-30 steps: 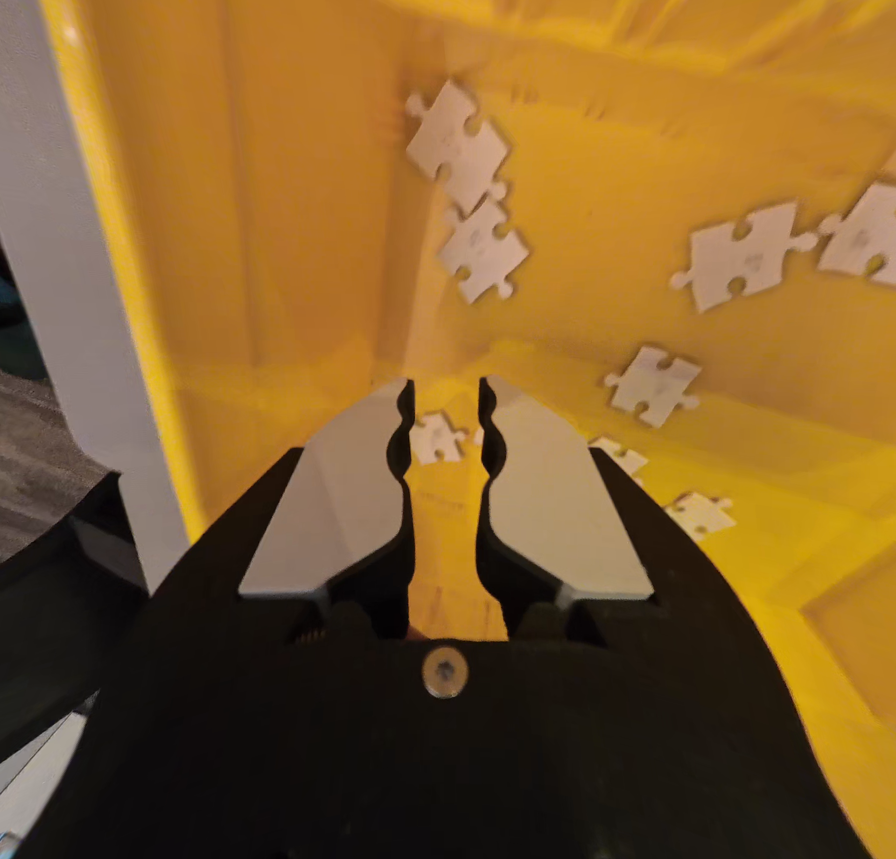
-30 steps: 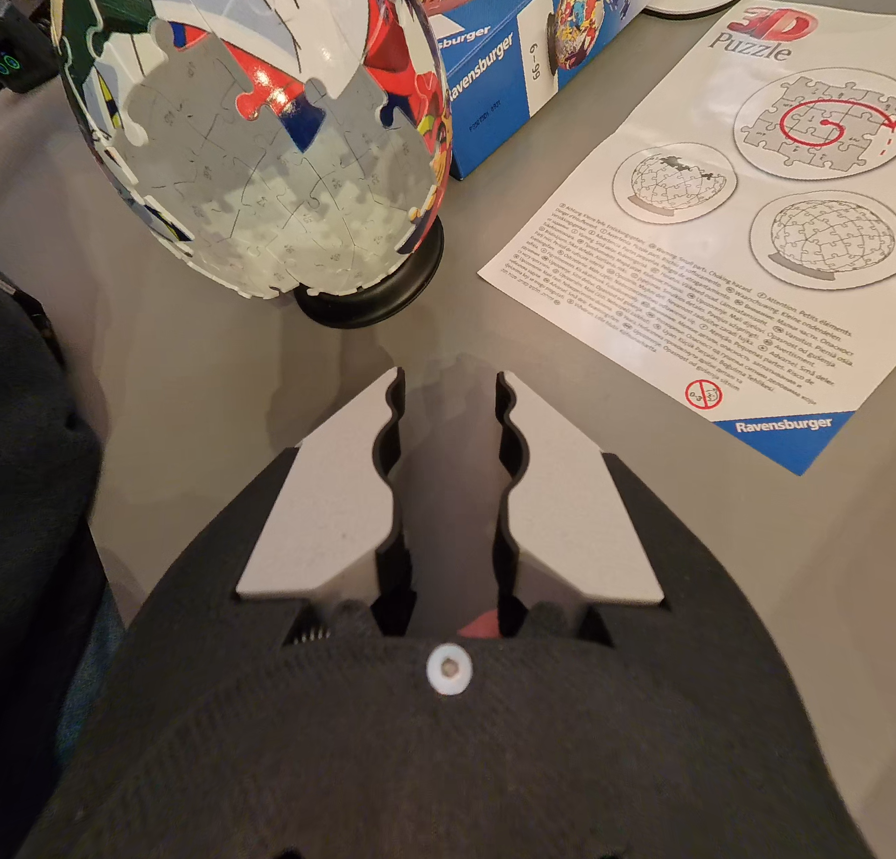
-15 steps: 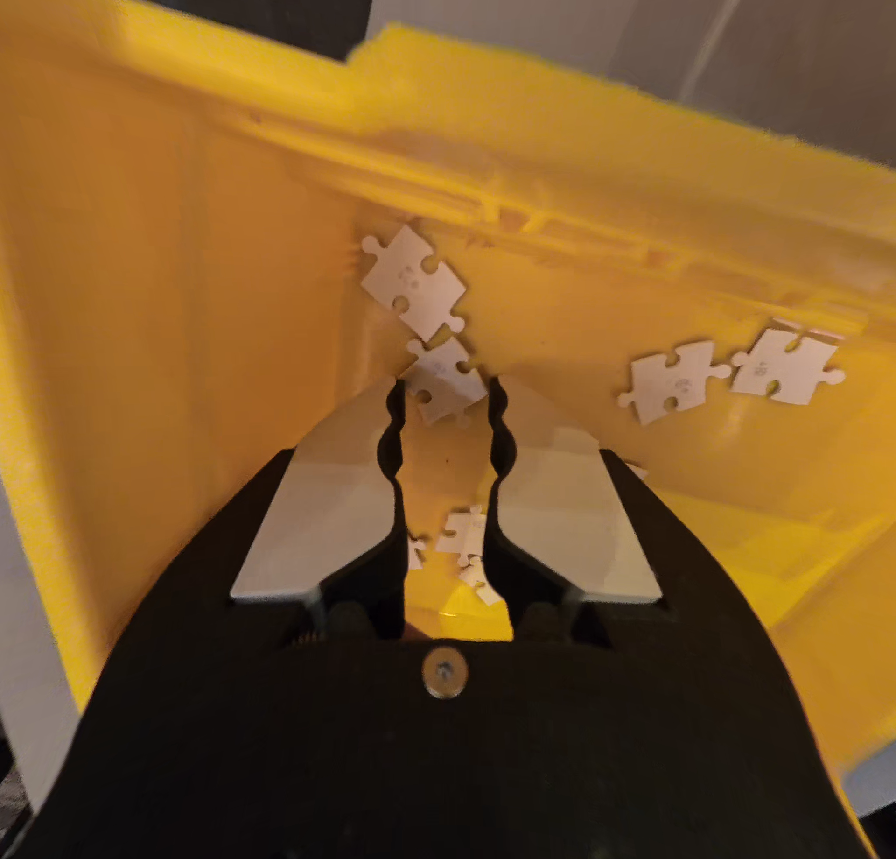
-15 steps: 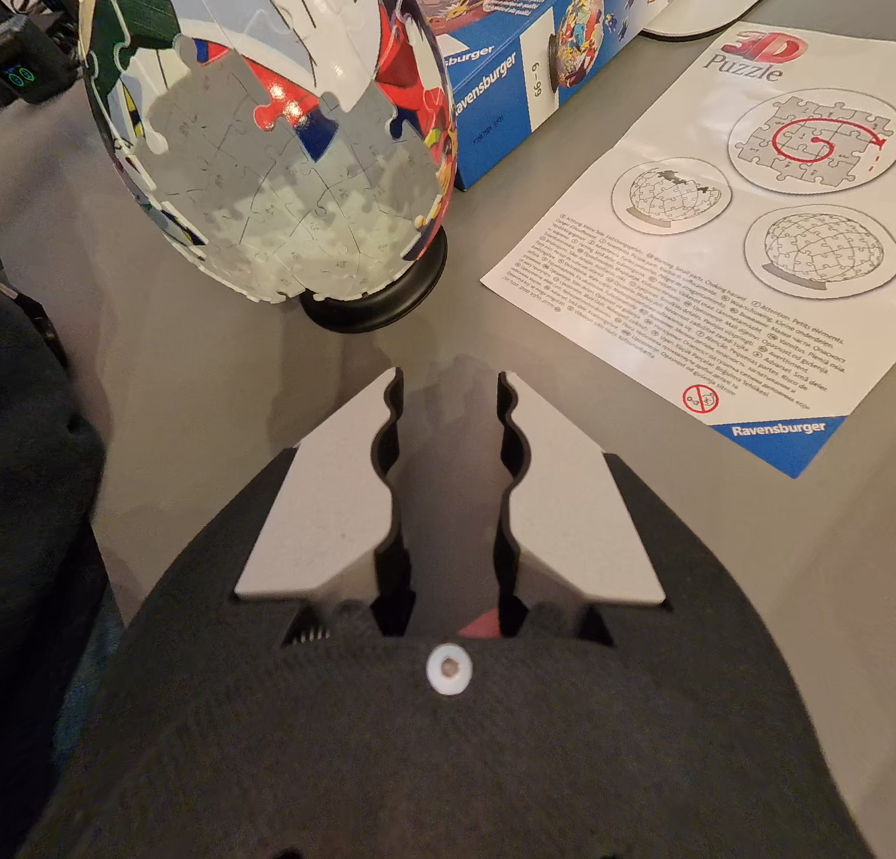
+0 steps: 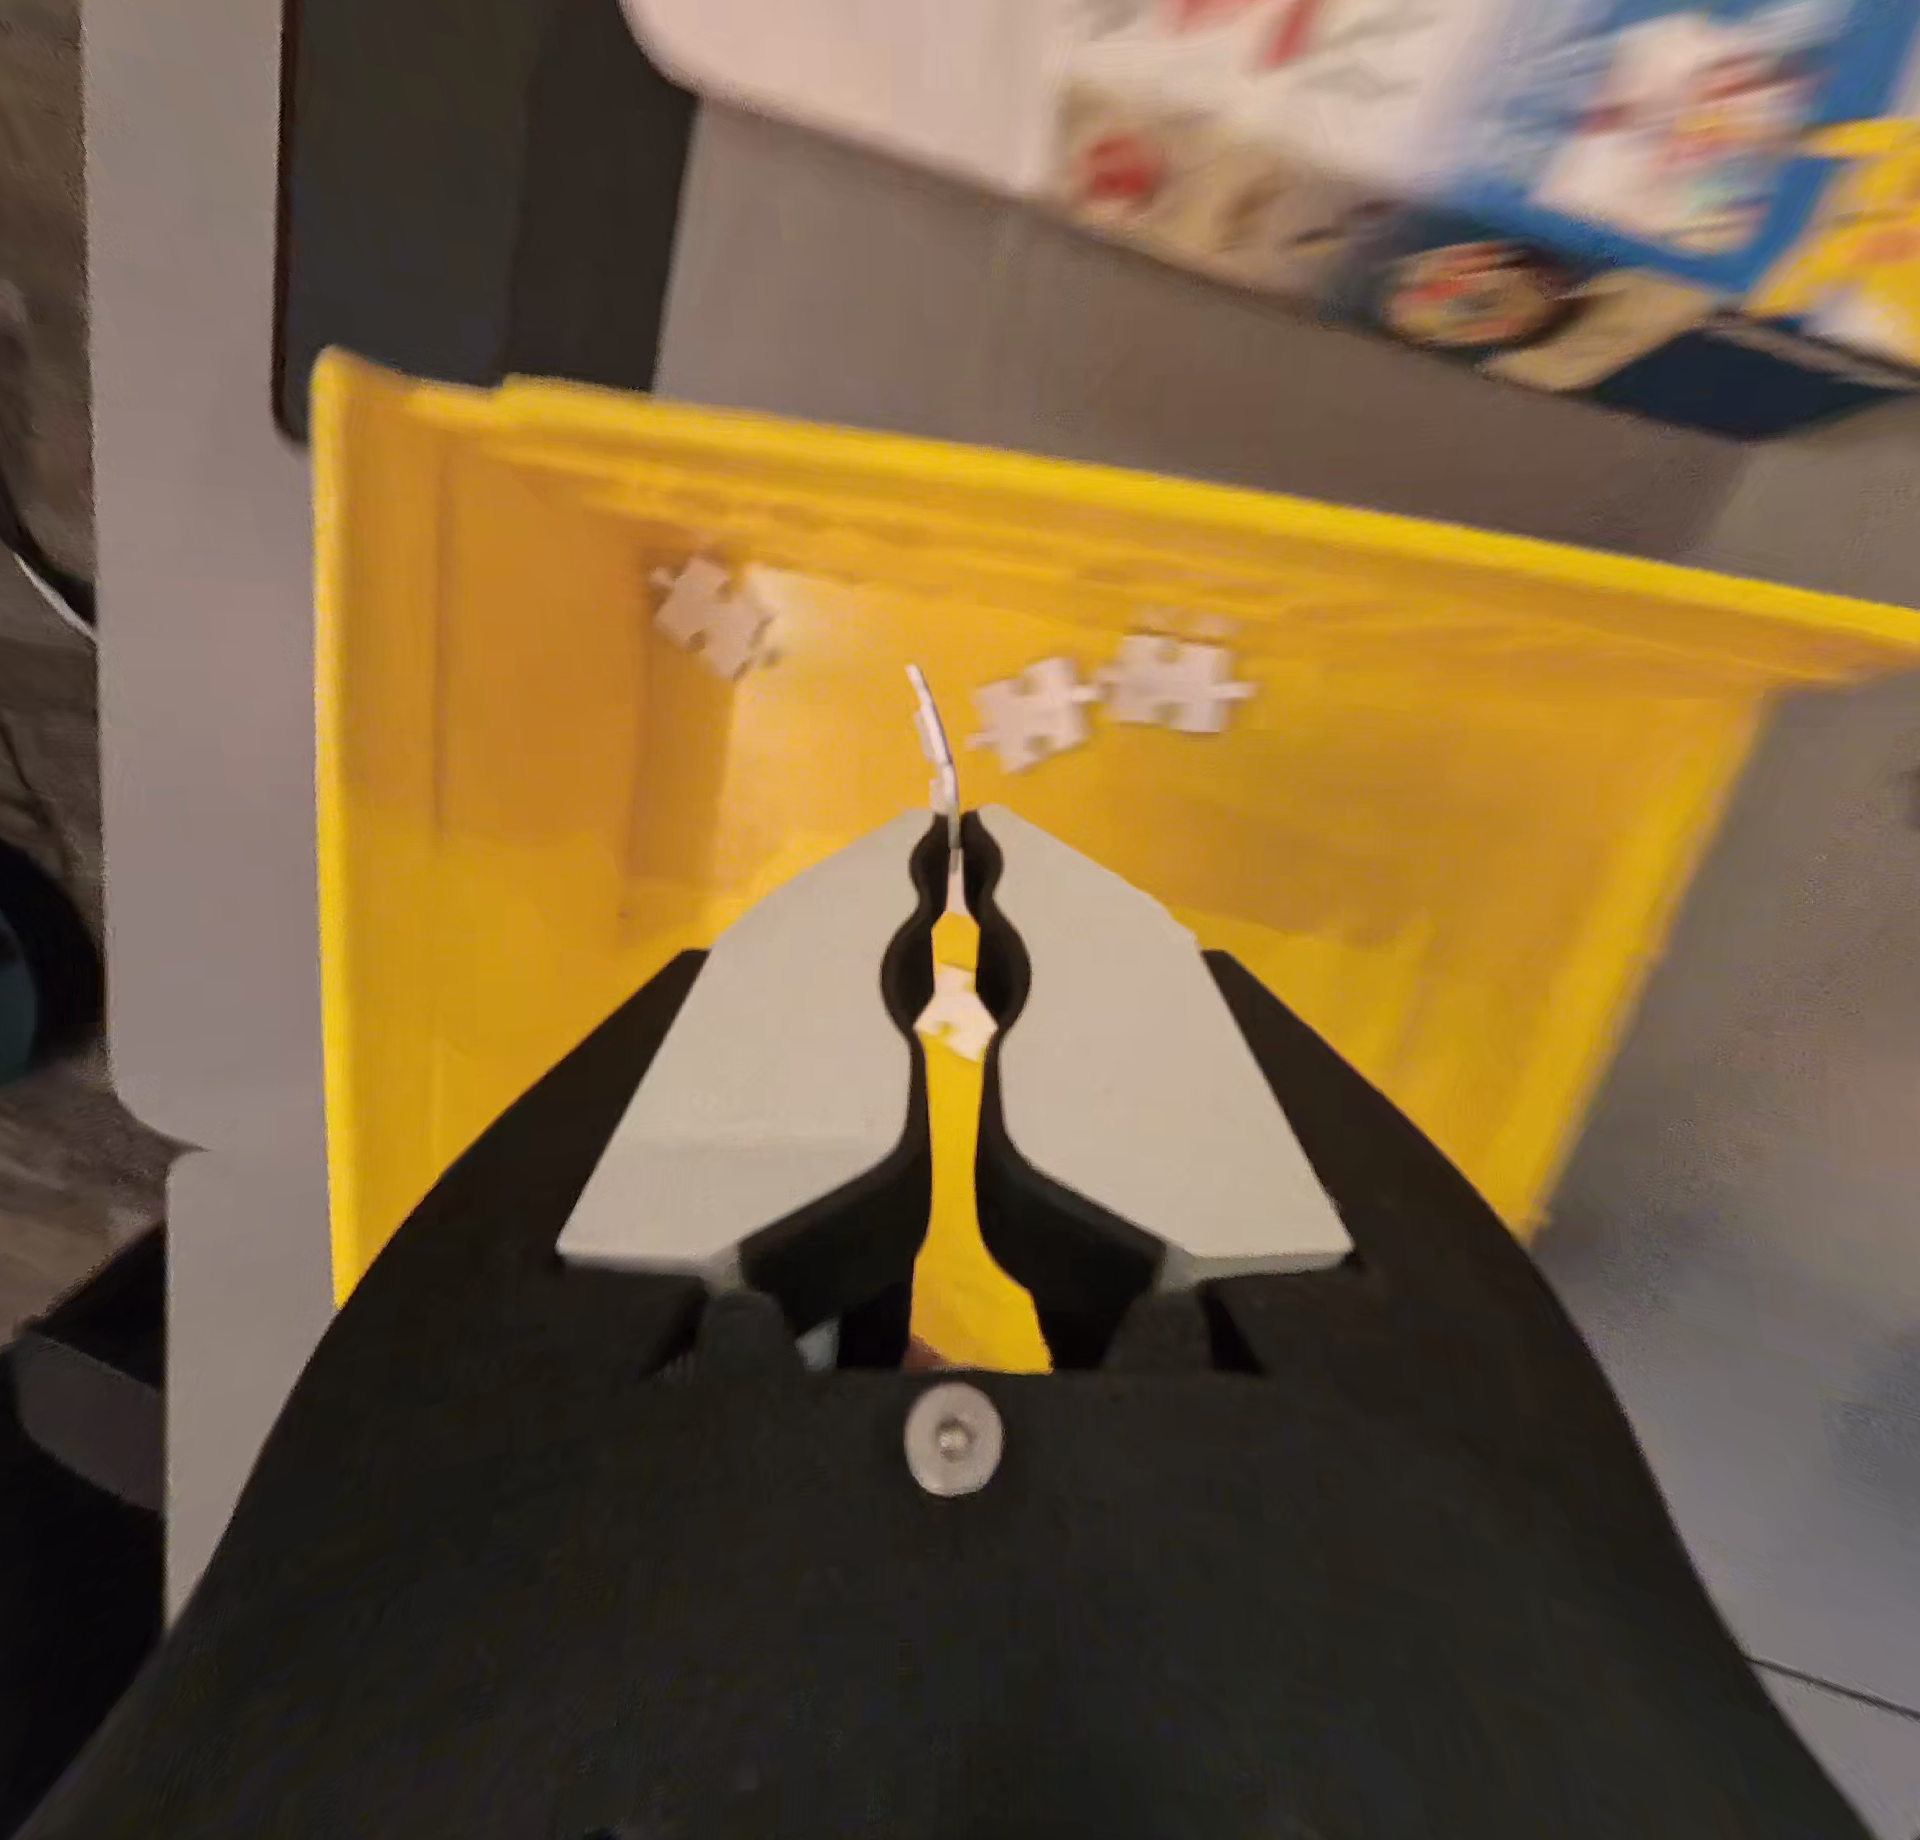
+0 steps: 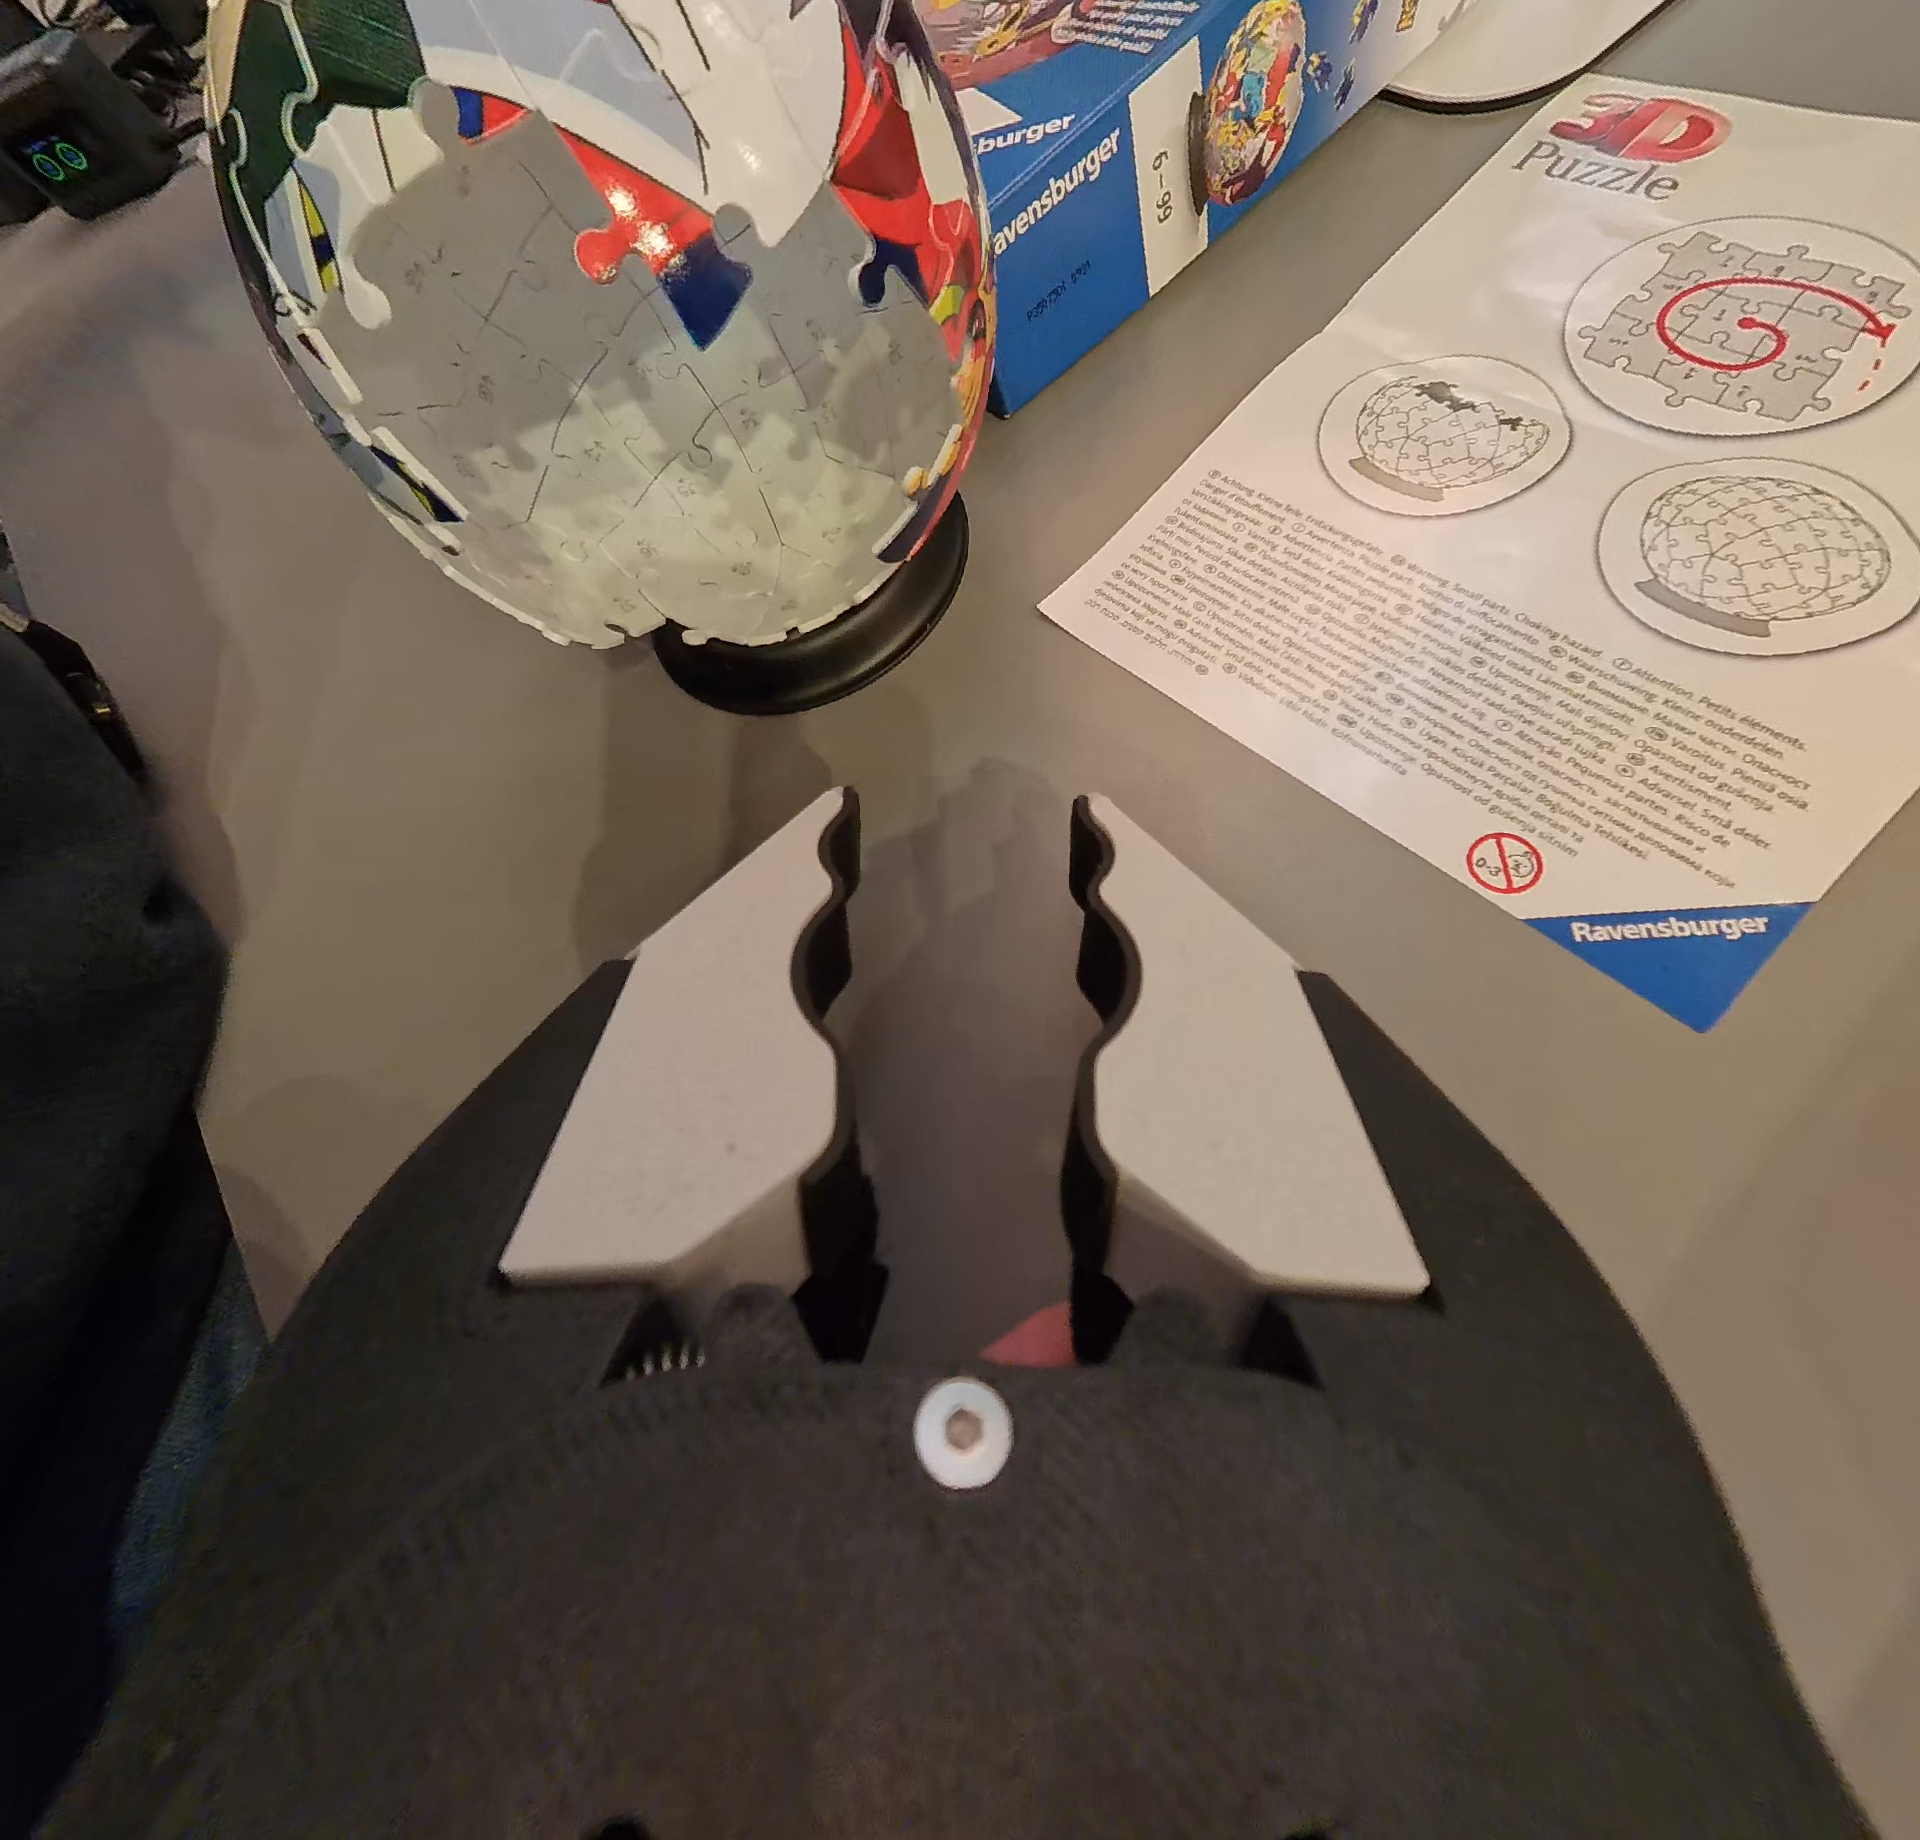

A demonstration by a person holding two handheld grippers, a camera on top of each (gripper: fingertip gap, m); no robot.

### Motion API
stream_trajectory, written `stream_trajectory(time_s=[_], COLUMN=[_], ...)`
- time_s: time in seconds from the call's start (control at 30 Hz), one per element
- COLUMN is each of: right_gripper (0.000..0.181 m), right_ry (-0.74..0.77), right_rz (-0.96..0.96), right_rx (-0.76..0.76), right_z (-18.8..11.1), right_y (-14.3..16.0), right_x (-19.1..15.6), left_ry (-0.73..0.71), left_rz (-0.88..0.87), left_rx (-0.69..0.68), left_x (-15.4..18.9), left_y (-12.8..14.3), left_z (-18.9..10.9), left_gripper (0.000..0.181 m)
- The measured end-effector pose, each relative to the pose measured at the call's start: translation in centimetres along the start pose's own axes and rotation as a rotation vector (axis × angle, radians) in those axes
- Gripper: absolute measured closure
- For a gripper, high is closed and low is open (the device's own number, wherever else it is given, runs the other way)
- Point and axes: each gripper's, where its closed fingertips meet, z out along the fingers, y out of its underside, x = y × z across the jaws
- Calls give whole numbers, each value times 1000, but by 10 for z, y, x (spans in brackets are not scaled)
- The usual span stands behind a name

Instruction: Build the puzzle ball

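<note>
Yellow bin point(image 5: 540, 855): stands on the grey table, seen from above in the left wrist view; picture blurred.
Loose pieces point(image 5: 1049, 725): pale puzzle pieces lie face down in the bin, one near the far left corner point(image 5: 717, 616), two side by side further right, one more showing through the gap between the fingers point(image 5: 956, 1021).
Left gripper point(image 5: 951, 819): above the bin, fingertips pressed together and pinching a puzzle piece.
Held piece point(image 5: 935, 741): thin and curved, seen edge-on, sticking up and forward out of the fingertips, clear of the bin floor.
Puzzle ball point(image 6: 582, 263): partly built, on a black ring stand point(image 6: 831, 637) on the grey table point(image 6: 416, 751), ahead and left of the right gripper. A large opening faces the camera; the grey inner faces of the far pieces show through it. Printed outer pieces in red, white, blue and green surround the opening.
Right gripper point(image 6: 966, 814): low over the table, near the stand but apart from it; fingers spread, nothing between them.
Blue box point(image 6: 1174, 159): behind and just right of the ball, its printed side facing the camera.
Instruction sheet point(image 6: 1558, 543): flat on the table to the right, white with round diagrams and a blue corner.
White pad point(image 6: 1538, 34): an edge shows behind the sheet, at the box's far end.
</note>
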Motion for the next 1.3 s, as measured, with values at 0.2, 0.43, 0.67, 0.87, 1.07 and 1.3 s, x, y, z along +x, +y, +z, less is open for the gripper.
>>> stream_trajectory(time_s=[0.2,0.43,0.67,0.87,1.07,1.3], right_gripper=[143,142,143,143,143,143], right_ry=[-1,0,1,-2,0,3], right_rz=[-4,-10,-12,-5,-6,-2], right_rx=[0,-5,-5,-5,-5,-8], right_z=[0,1,1,1,1,1], right_y=[0,1,1,1,1,1], right_x=[0,-1,-1,-1,-1,0], left_ry=[-18,102,208,186,-107,-183], left_rz=[199,164,95,40,11,-35], left_rx=[-1,-80,-65,56,29,11], left_x=[132,230,268,245,138,38], left_y=[-1,39,45,28,42,44], left_z=[-38,28,52,19,-28,-39], left_gripper=[179,179,165,164,159,153])
